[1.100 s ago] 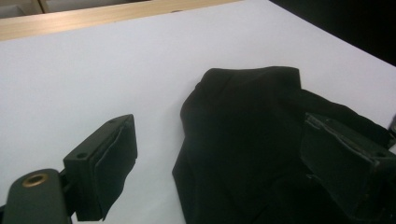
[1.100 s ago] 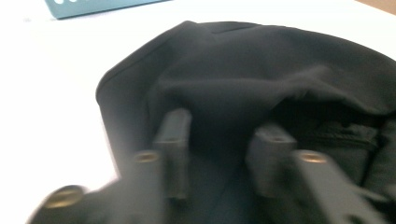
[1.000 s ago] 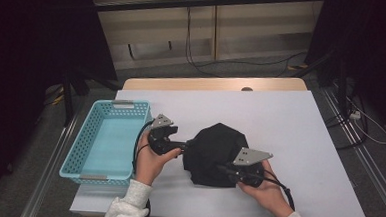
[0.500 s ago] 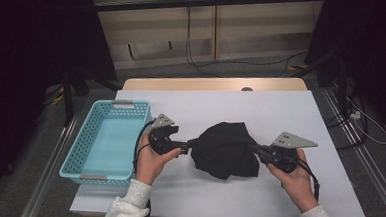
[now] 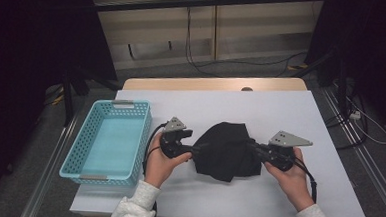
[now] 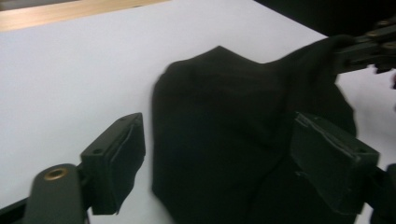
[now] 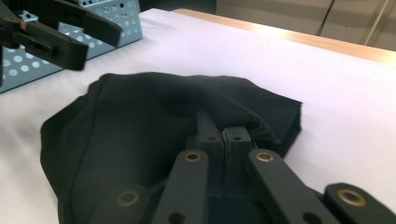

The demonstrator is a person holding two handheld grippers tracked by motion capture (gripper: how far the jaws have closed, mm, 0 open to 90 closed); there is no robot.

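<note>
- One crumpled black cloth garment [image 5: 227, 151] of soft matte fabric lies in the middle of the white tabletop [image 5: 231, 105], just to the right of the light blue perforated plastic basket [image 5: 110, 139] when seen from above.
- From the high view the cloth is a rounded, bunched heap, widest across the middle and stretched to a point at either side where a gripper meets it.
- In the left gripper view its upper edge rises to a small peak, its left edge falls in a smooth curved line, and shallow folds run across the surface.
- In the right gripper view a stitched hem runs along the near left edge, and the far right end finishes in a straight, squared-off border lying flat on the table.
- The left gripper [image 6: 219, 158] stands at the cloth's left end with its jaws wide apart; they have just been closing a little, the cloth lies between them, and the pads [image 6: 126, 154] do not press on it.
- The right gripper [image 7: 223, 135] has its jaws pinched together on a fold at the cloth's right end, the fabric draping over the jaw tips.
- Each gripper is held by a hand; a pale sleeve [image 5: 133, 205] shows at the left wrist.
</note>
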